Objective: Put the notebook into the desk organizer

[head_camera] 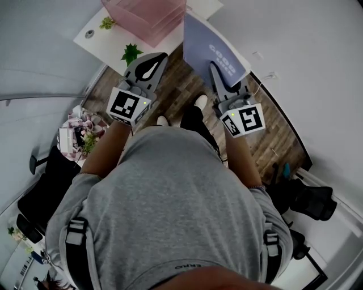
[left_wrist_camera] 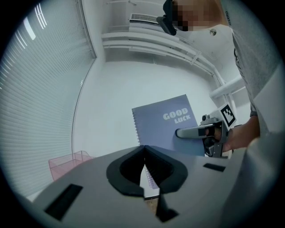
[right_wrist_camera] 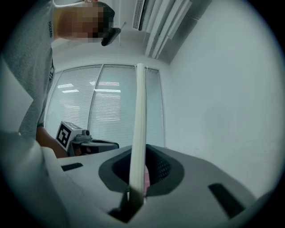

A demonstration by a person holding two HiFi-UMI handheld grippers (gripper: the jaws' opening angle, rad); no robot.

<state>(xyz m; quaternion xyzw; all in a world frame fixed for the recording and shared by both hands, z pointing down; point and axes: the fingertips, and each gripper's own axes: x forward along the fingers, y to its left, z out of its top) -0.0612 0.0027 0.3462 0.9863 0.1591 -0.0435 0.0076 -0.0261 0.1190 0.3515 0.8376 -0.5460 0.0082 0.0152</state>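
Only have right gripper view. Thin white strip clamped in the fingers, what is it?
Observer: The notebook, seen edge-on. Head view shows its blue-grey "GOOD LUCK" cover, pinched by the right gripper.
Operator: Left gripper holding anything?
Observer: No. The left gripper has its fingers together on nothing.
Operator: Where's the organizer?
Observer: The pink wire desk organizer sits on the white desk, ahead of both grippers and left of the notebook in head view.
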